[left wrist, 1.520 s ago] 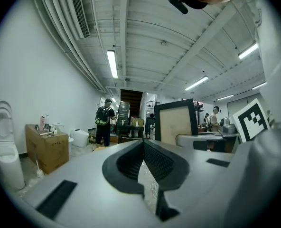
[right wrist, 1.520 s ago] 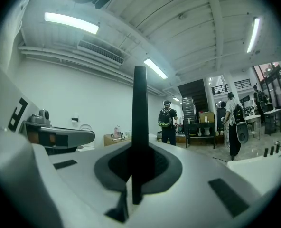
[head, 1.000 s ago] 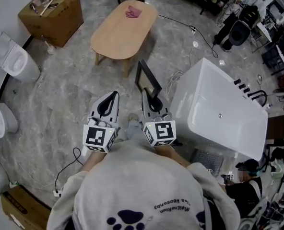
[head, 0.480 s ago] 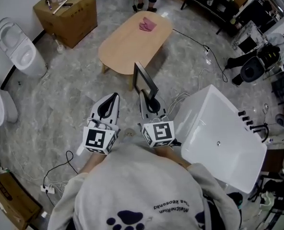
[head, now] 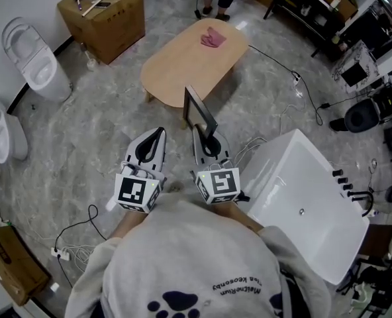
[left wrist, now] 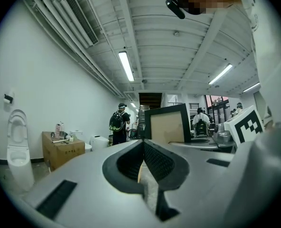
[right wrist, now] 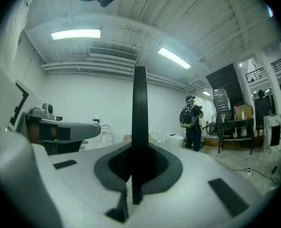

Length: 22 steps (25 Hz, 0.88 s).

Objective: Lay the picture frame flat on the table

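Right tool pinching the edge of an upright black picture frame; left tool pressed together, empty.

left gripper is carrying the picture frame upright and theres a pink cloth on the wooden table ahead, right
No: the right gripper carries the picture frame upright, jaws shut on its edge, as the right gripper view shows. The left gripper is shut on nothing. The pink cloth does lie on the wooden table ahead.
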Motion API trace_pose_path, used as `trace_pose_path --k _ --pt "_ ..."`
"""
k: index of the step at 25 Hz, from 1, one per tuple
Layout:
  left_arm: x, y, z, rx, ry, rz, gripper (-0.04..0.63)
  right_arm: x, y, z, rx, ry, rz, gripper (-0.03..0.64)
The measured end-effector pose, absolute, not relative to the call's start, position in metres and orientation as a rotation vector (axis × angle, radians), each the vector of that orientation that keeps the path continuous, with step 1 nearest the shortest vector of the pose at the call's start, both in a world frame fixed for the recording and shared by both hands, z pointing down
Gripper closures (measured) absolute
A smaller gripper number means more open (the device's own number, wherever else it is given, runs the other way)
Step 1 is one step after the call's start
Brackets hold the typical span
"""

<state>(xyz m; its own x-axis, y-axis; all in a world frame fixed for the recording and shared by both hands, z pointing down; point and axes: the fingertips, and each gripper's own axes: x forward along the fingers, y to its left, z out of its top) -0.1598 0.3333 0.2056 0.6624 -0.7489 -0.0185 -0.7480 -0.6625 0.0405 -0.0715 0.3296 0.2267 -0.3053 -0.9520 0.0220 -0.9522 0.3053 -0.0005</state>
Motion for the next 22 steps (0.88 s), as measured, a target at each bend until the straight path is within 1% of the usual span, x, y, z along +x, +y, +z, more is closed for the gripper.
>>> trace_pose_path --k 8,13,22 --pt "-0.146 0.331 0.222 2.840 -1.193 0.007 0.584 -0.053 0.340 0.242 1.913 -2.469 0.090 0.598" --pt "-0.125 0.326 0.229 2.863 -1.104 0.013 0.584 -0.025 0.337 0.244 2.010 -2.407 0.104 0.598" --pt "-0.095 0.289 0.239 2.858 -0.987 0.018 0.584 0.000 0.311 0.251 2.060 -2.307 0.117 0.598"
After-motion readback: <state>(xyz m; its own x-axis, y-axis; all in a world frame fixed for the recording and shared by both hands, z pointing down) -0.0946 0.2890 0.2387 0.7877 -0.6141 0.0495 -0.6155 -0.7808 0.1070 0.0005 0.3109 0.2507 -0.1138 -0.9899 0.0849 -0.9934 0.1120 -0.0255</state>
